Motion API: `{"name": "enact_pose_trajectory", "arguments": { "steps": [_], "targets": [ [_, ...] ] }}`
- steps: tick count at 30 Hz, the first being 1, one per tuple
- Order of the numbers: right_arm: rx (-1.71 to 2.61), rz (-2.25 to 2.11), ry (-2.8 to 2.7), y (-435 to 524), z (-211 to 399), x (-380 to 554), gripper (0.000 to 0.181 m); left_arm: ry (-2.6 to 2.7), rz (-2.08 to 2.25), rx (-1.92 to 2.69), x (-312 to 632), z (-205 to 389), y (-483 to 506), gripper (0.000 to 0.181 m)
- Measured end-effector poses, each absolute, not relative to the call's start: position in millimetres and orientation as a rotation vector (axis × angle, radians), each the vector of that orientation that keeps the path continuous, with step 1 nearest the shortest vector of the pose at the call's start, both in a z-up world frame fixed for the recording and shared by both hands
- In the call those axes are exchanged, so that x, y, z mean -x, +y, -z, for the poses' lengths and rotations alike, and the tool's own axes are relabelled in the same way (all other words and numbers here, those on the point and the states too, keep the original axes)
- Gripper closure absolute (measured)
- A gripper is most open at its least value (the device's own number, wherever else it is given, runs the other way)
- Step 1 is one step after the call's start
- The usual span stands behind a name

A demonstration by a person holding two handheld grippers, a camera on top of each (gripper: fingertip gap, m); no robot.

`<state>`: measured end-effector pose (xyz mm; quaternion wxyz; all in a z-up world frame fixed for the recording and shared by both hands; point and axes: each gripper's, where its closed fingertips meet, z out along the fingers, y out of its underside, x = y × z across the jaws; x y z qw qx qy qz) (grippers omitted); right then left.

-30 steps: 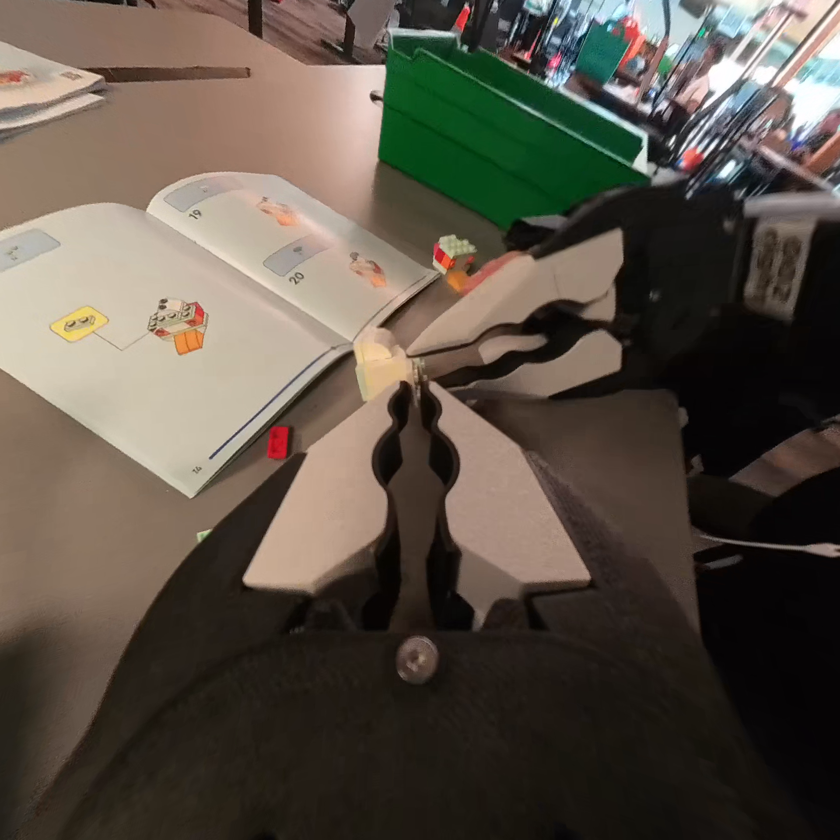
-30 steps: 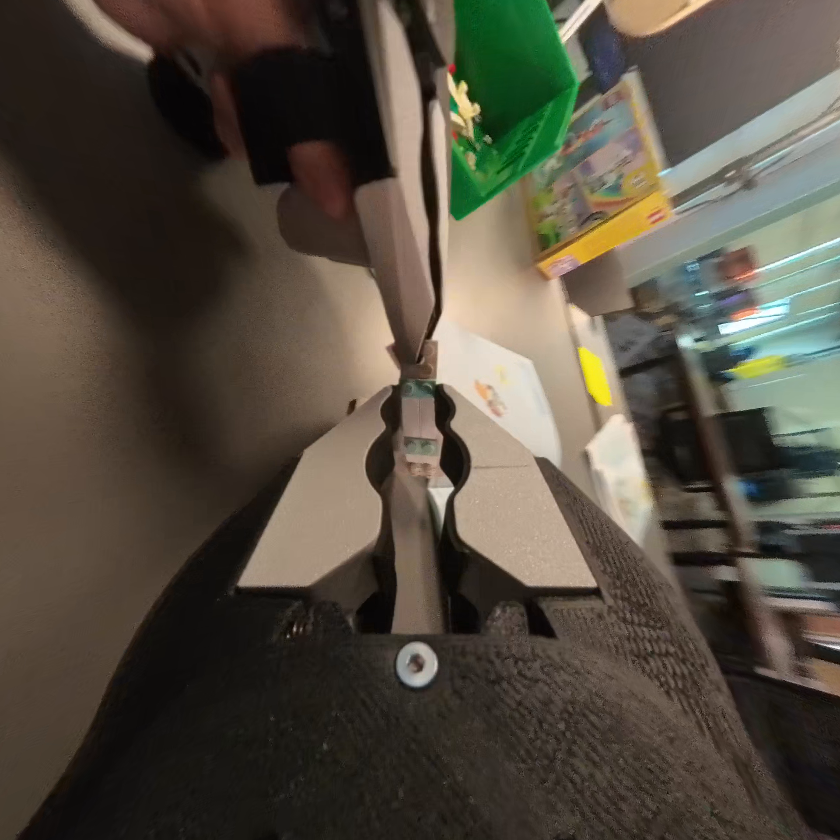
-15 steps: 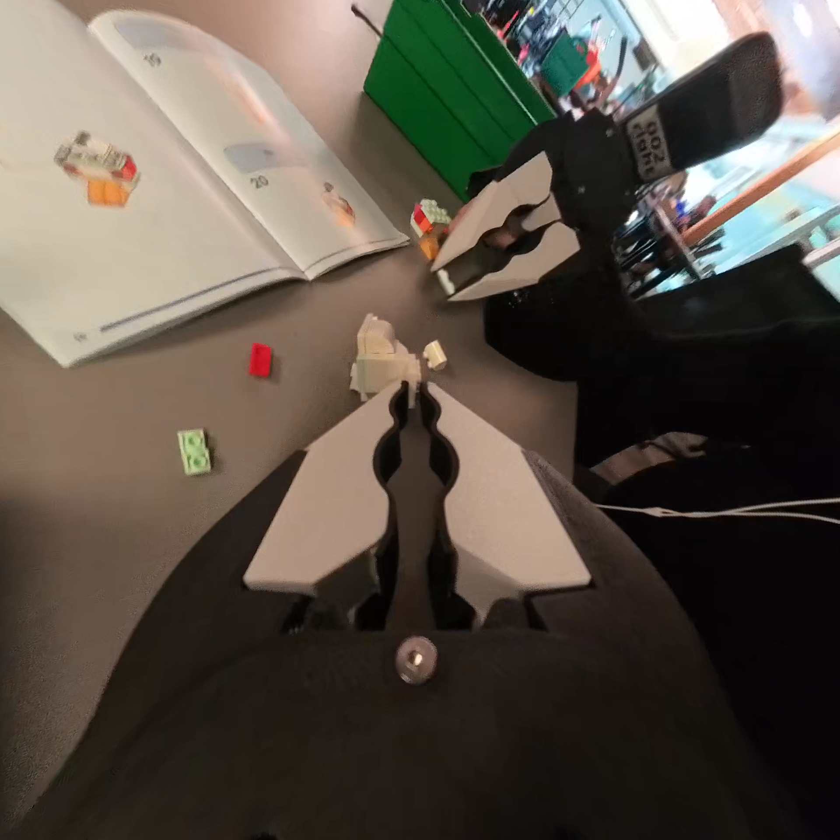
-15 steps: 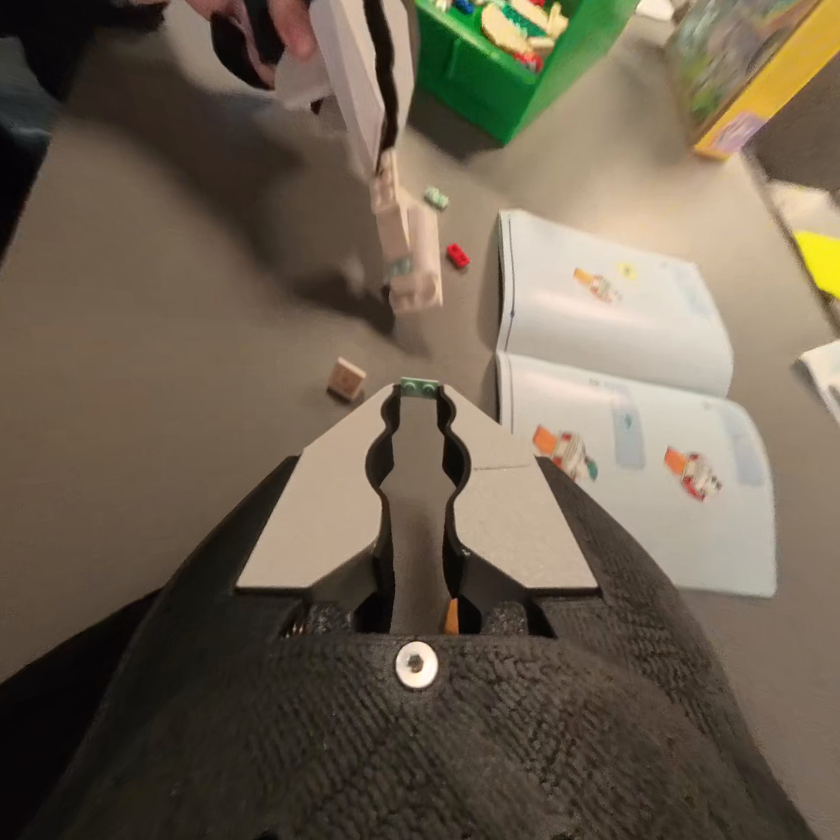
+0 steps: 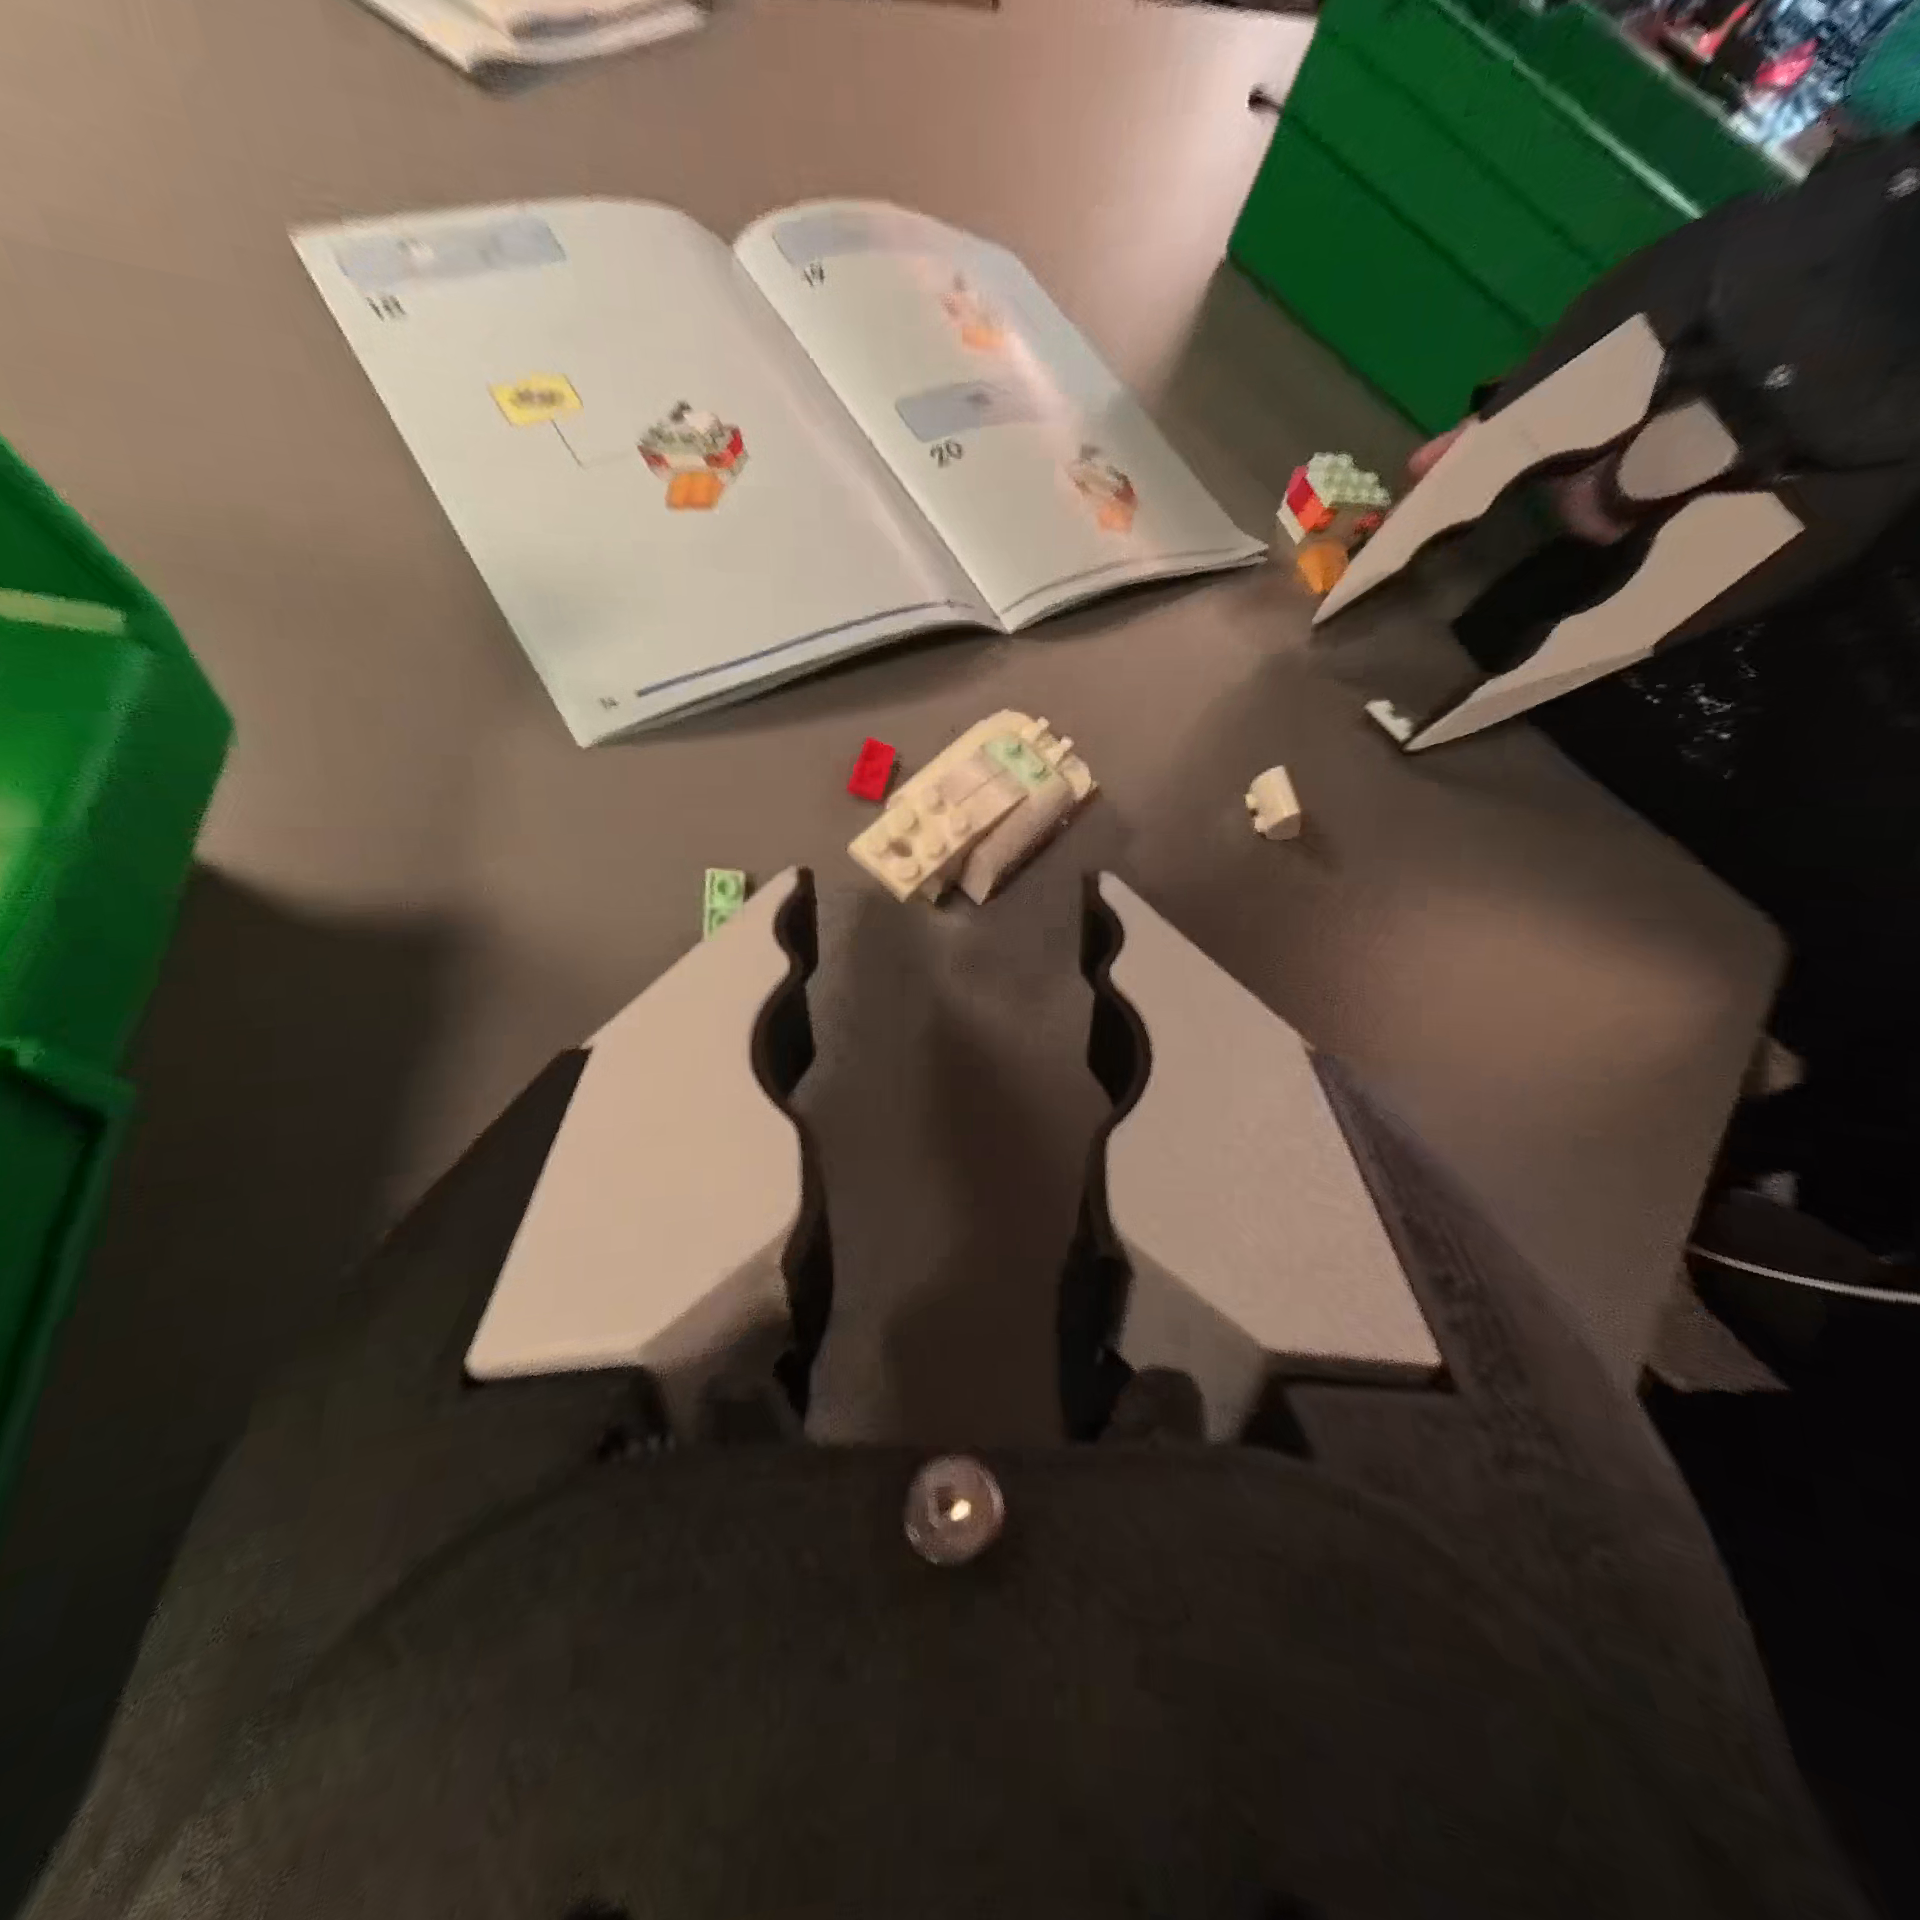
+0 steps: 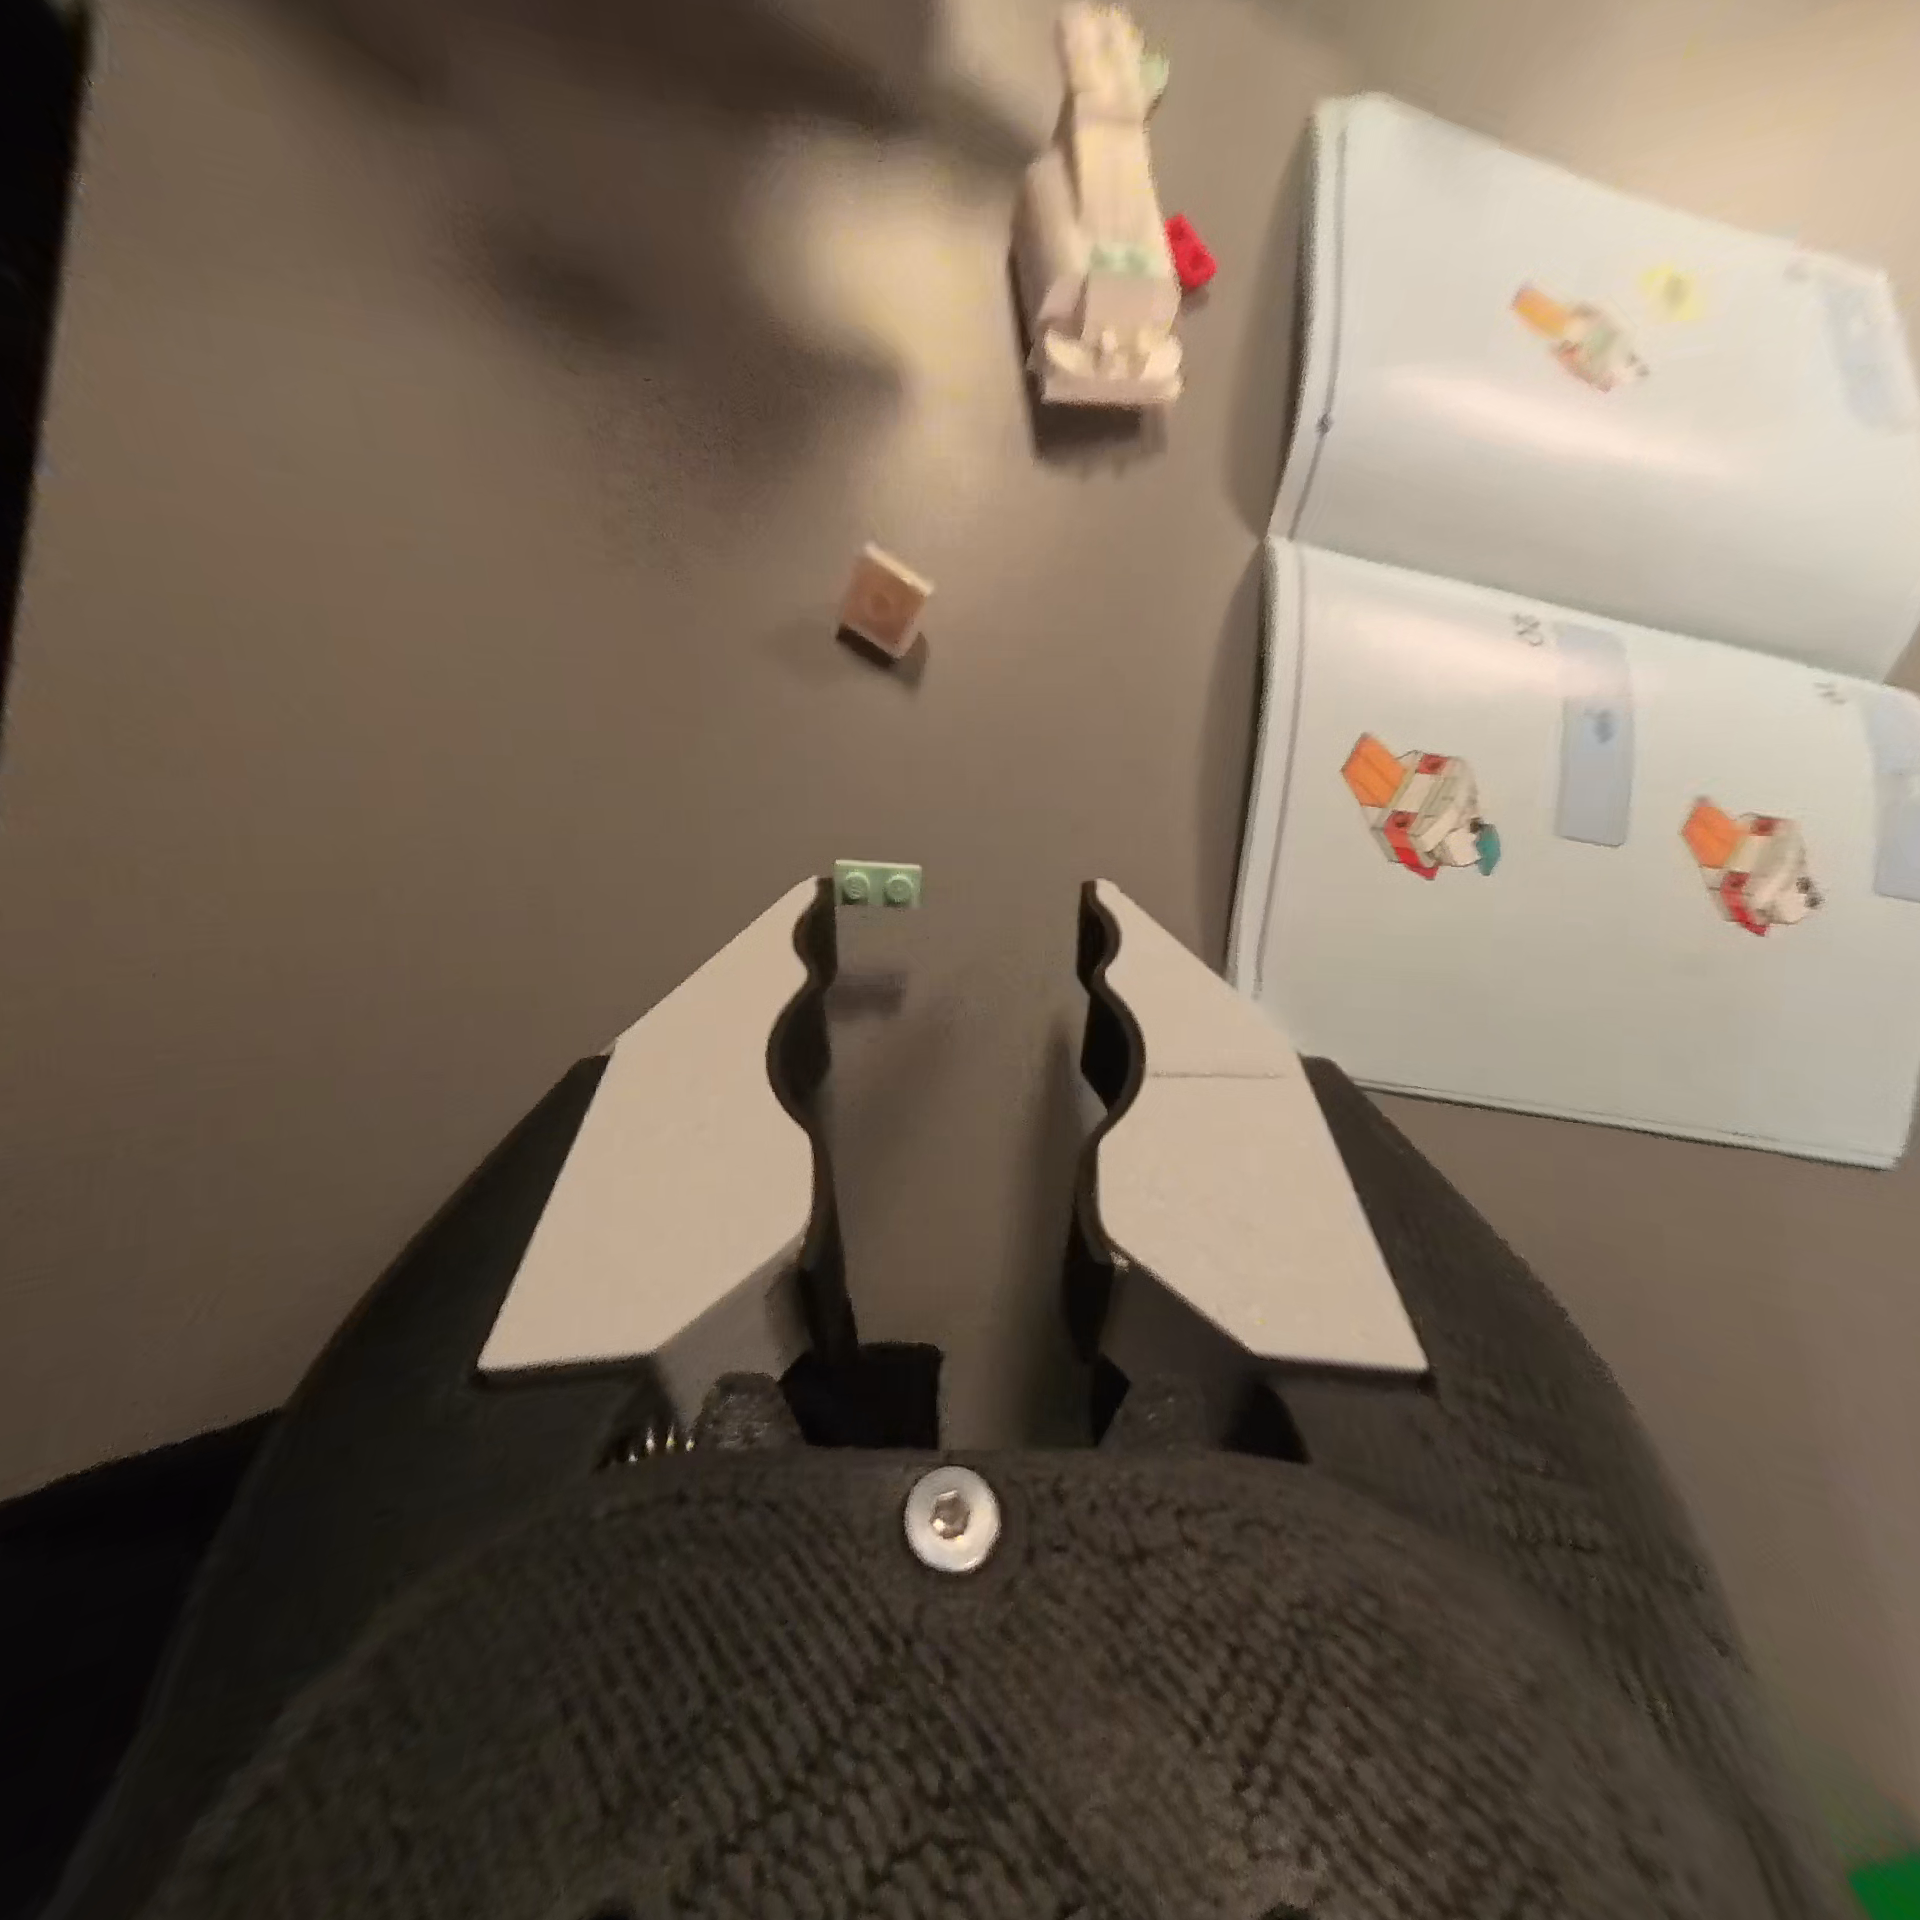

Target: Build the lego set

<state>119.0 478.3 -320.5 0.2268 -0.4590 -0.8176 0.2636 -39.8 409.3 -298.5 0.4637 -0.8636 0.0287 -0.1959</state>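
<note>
Studded cream bricks form a blocky model (image 5: 971, 816) lying tilted on the smooth grey-brown table (image 5: 416, 790), just ahead of the left claw (image 5: 945, 894), whose grey wedge fingers gape wide and hold nothing. A red brick (image 5: 871, 769) touches the model; a cream piece (image 5: 1273, 802) lies apart, with bare table between.

Right wrist view: the right claw (image 6: 948, 899) is spread wide, angled down over the table; a pale green two-stud plate (image 6: 878, 885) sits at its left fingertip, grip uncertain. The open booklet (image 6: 1558, 623) lies right.

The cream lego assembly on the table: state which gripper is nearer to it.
Left. The left gripper hangs open just short of the cream lego assembly; the right gripper, also open, sits farther off, past the small cream piece.
</note>
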Motion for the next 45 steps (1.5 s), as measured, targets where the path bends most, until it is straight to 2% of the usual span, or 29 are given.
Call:
{"name": "enact_pose_trajectory", "arguments": {
  "steps": [1, 5, 9, 14, 18, 22, 27, 32, 34, 41, 45],
  "targets": [
    [1.258, -0.752, -2.209, 481, 312, -119, 0.135, 0.079, 0.455, 2.087, 40, 293, 409, 0.131],
    [1.296, -0.771, -2.003, 506, 282, -124, 0.134, 0.092, 0.382, 1.962, 43, 276, 405, 0.131],
    [1.374, -0.698, -2.035, 514, 301, -131, 0.129, 0.099, 0.351, 1.900, 48, 272, 406, 0.131],
    [1.403, -0.548, -2.115, 516, 327, -123, 0.114, 0.103, 0.338, 1.884, 46, 276, 409, 0.131],
    [1.379, -0.501, -2.094, 518, 326, -117, 0.093, 0.130, 0.307, 1.856, 43, 272, 409, 0.131],
    [1.422, -0.543, -1.969, 527, 311, -117, 0.089, 0.145, 0.312, 1.854, 41, 272, 408, 0.131],
    [1.594, -0.588, -1.810, 540, 308, -128, 0.102, 0.146, 0.341, 1.844, 40, 270, 407, 0.131],
    [1.787, -0.536, -1.667, 563, 318, -138, 0.134, 0.166, 0.378, 1.831, 37, 268, 404, 0.131],
    [1.807, -0.562, -1.666, 564, 320, -139, 0.156, 0.184, 0.396, 1.820, 34, 266, 402, 0.131],
    [1.688, -1.034, -1.444, 513, 258, -90, 0.157, 0.352, 0.468, 1.732, -2, 250, 395, 0.131],
    [1.726, -1.230, -1.329, 463, 242, -53, 0.156, 0.505, 0.265, 1.720, -24, 251, 397, 0.134]
  ]
}}
